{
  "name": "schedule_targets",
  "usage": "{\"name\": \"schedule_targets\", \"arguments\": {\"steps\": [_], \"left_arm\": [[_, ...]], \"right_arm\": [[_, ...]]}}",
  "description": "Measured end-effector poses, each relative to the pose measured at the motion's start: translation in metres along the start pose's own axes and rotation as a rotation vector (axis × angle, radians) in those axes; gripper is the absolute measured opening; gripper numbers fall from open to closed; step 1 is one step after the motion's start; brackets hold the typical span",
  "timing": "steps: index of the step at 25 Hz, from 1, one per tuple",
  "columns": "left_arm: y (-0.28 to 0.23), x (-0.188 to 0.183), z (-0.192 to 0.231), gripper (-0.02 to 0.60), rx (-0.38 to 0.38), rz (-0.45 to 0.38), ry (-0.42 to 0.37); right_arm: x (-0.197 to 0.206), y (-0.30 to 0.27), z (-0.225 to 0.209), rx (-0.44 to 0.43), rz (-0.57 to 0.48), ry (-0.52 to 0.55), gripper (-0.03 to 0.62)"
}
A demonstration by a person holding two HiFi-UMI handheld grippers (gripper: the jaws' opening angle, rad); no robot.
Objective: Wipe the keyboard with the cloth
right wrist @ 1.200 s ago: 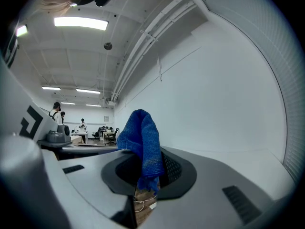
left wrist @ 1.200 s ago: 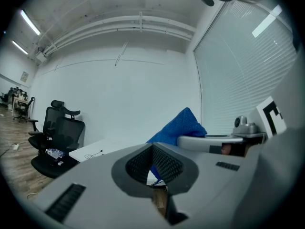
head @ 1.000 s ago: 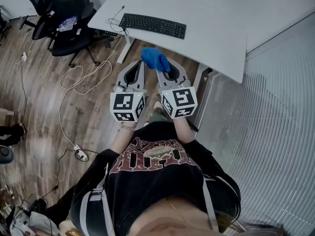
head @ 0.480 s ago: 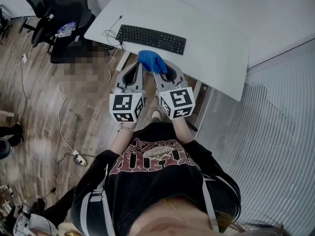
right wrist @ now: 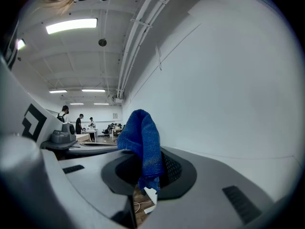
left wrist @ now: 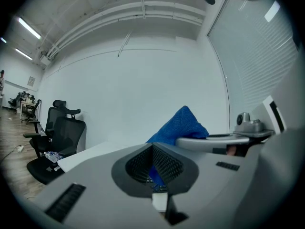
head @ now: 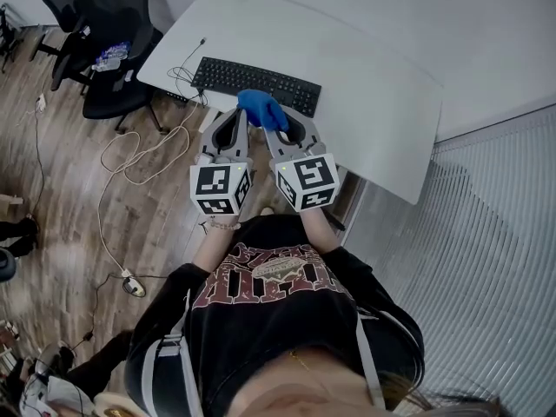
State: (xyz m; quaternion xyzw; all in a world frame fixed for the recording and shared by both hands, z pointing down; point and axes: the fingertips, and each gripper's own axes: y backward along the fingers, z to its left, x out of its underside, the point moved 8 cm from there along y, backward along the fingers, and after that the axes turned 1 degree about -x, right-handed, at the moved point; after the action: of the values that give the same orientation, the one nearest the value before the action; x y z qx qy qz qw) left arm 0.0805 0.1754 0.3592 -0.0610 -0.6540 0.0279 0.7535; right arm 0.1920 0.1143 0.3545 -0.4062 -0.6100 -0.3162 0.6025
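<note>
Right gripper [head: 271,127] jaws clenched on cloth [head: 261,109], near keyboard [head: 234,76] on counter [head: 373,94]; left gripper [head: 234,118] jaws closed, empty, just beside the cloth.

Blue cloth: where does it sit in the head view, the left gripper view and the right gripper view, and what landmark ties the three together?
Head view: blue cloth upper centre, at the right gripper's tips, just below the keyboard.
Left gripper view: the cloth centre-right, peaking above the right gripper's jaw.
Right gripper view: the cloth centre, draped from the shut jaws.
Shared landmark: the right gripper clamping it.
</note>
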Motion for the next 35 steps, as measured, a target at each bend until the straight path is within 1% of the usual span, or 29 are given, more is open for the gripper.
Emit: {"name": "schedule_targets", "arguments": {"steps": [5,11,16,21,27,32,35], "left_arm": [[-0.020,0.001,0.001,0.034,-0.019,0.013,0.000],[-0.045,0.009,0.022,0.034,-0.025,0.028,0.000],[-0.073,0.012,0.042,0.034,0.019,0.040,-0.011],[-0.102,0.005,0.068,0.034,0.074,0.056,-0.035],[-0.130,0.003,0.113,0.034,0.132,0.080,-0.039],[-0.144,0.000,0.151,0.034,0.172,0.095,-0.042],[-0.150,-0.004,0.168,0.034,0.188,0.098,-0.044]], "right_arm": [[0.002,-0.013,-0.019,-0.008,0.003,-0.016,0.064],[0.013,-0.041,-0.032,0.001,0.004,-0.044,0.064],[0.020,-0.070,-0.041,0.032,0.000,-0.064,0.064],[0.019,-0.108,-0.046,0.075,0.004,-0.085,0.064],[0.020,-0.154,-0.045,0.131,0.021,-0.088,0.064],[0.019,-0.189,-0.038,0.185,0.033,-0.089,0.064],[0.017,-0.207,-0.033,0.200,0.039,-0.085,0.064]]}}
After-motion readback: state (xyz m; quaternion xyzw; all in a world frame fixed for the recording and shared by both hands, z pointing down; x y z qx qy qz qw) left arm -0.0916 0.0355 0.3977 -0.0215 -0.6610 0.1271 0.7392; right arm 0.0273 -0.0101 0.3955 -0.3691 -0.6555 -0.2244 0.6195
